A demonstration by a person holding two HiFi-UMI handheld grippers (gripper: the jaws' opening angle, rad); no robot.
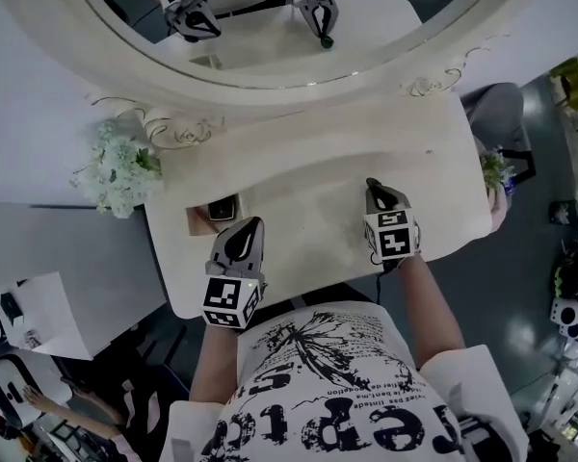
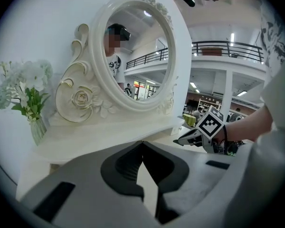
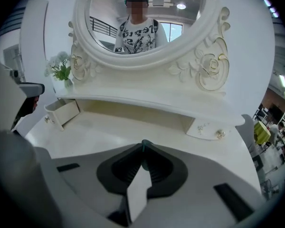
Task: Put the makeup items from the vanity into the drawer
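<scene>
Left claw [image 1: 249,225]: jaws together, nothing in them, parked just beside the open drawer [image 1: 198,221] at the bench [image 1: 308,152] left end. Right claw [image 1: 374,185]: well right of the drawer, clamped on a small dark-green makeup item [image 3: 144,147]. Looks like the grasp is done and the carry is next: lift, swing left to the drawer, release inside. Watch your left claw in the path.

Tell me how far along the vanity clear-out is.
Done: the drawer stands open, and a dark item already lies inside. In hand: the right gripper is shut on a small green item. Left: carry it across to the drawer and drop it in. The left gripper is shut and empty, near the drawer.
</scene>
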